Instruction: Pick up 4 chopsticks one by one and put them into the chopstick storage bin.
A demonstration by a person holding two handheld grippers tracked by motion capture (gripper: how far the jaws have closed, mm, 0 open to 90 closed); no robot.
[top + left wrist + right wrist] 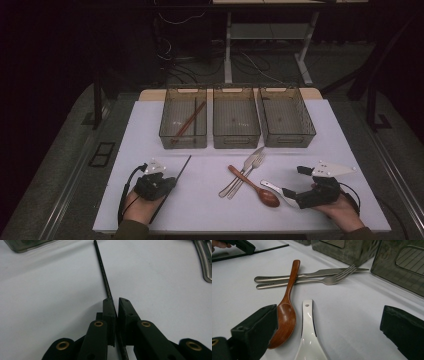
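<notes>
— Chopstick position?
— One black chopstick (104, 277) is clamped between the pressed-together jaws of the left gripper (117, 301), its shaft running out ahead over the white table (310, 130), low and nearly flat

— Right gripper (329, 322)?
— Its jaws are spread wide, nothing pinched; a white spoon (308, 340) is seen between them, a wooden spoon (287, 307) beside the left jaw

White table (150, 130) w/ three clear bins (237, 122) in a row along the far edge. Nearer the person, directly on top: knife (243, 171) & fork (248, 173) side by side, wooden spoon (256, 186) laid across their handles, white spoon (273, 190) just beside it. Black chopstick (181, 170) at front left.
</notes>
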